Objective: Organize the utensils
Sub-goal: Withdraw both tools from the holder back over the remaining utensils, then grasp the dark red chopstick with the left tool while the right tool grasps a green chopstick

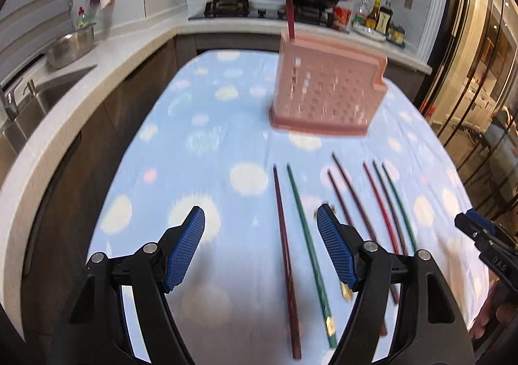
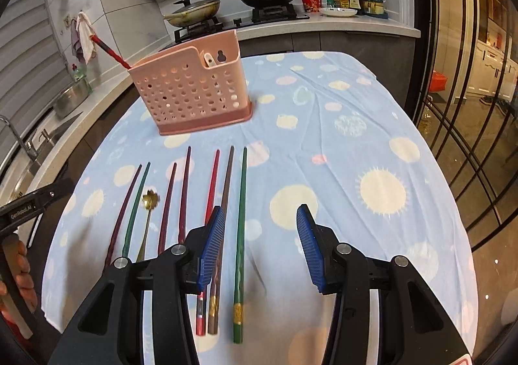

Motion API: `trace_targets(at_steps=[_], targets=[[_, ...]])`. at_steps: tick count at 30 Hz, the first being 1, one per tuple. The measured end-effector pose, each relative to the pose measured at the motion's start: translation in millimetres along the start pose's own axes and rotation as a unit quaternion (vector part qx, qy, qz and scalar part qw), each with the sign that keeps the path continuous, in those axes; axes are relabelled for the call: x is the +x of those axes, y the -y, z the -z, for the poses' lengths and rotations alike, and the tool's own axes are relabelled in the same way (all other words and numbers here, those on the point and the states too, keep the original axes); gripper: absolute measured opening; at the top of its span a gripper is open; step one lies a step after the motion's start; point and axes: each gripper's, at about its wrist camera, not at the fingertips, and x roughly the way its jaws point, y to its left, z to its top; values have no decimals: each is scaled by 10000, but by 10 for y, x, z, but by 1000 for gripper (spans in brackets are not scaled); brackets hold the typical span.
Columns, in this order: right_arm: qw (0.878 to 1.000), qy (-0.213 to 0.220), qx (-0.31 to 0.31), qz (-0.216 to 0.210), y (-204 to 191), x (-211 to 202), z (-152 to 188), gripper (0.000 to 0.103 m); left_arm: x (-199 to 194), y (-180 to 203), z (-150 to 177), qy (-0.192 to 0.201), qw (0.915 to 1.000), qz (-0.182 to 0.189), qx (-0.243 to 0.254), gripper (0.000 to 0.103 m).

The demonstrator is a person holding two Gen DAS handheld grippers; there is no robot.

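- Left gripper [image 1: 260, 219]: jaws parted, nothing between the pads. Below the gap lie a dark red chopstick [image 1: 285, 255] and a green chopstick [image 1: 307, 248], side by side on the tablecloth [image 1: 194, 144]; pads are above them, not touching.
- Right gripper [image 2: 260, 219]: jaws parted, nothing held. A second green chopstick [image 2: 241, 235] lies under the gap, close to the left pad; a brown chopstick [image 2: 226, 183] and a red chopstick [image 2: 212, 183] run under that pad.
- Further toward the table's left edge, in the right wrist view: two more dark red chopsticks and a gold spoon [image 2: 149, 203] with a flower-shaped bowl, all in one row near the table's near edge, tips pointing toward the far edge.
- Pink utensil holder [image 2: 191, 96] stands upright toward the far edge, left of centre, well apart from both grippers. One red chopstick [image 2: 110, 52] leans out of its left end; a white utensil handle [image 2: 208, 59] shows in its right compartment.
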Motion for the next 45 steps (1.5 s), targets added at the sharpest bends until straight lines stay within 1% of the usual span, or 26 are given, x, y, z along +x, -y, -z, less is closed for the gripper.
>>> trace_targets(at_steps=[3, 8, 14, 22, 25, 28, 30, 36, 37, 39, 41, 43, 45], targets=[[9999, -137, 72, 16, 47, -16, 217, 46, 36, 4, 254, -235, 9997, 47, -17, 68], [9994, -343, 71, 12, 26, -11, 509, 46, 15, 20, 595, -433, 9990, 112, 2, 68], [9990, -437, -49, -17, -71, -14, 701, 46, -45, 72, 800, -506, 9985, 182, 51, 68], [9988, -483, -93, -67, -128, 4, 782, 46, 2, 141, 955, -598, 9978, 156, 232, 67], [9986, -505, -110, -70, -137, 20, 796, 46, 61, 160, 994, -680, 9972, 177, 269, 59], [9985, -532, -131, -61, -146, 40, 805, 46, 109, 167, 1018, -744, 9966, 216, 273, 53], [9984, -548, -146, -53, -150, 54, 807, 44, 117, 176, 1020, -730, 9967, 200, 304, 51], [9982, -575, -167, -46, -165, 94, 795, 43, 128, 157, 1026, -700, 9968, 259, 302, 38], [9982, -580, -176, -46, -171, 104, 793, 43, 128, 154, 1023, -701, 9967, 287, 298, 34], [9980, -599, -196, -39, -181, 129, 791, 40, 129, 152, 1023, -705, 9966, 314, 297, 32], [9980, -595, -201, -49, -182, 142, 785, 37, 126, 163, 1027, -708, 9964, 347, 324, 25], [9980, -592, -202, -43, -185, 152, 770, 36, 126, 180, 1032, -718, 9960, 399, 358, 21], [9980, -597, -209, -40, -186, 164, 757, 32, 128, 192, 1035, -719, 9958, 416, 379, 19]])
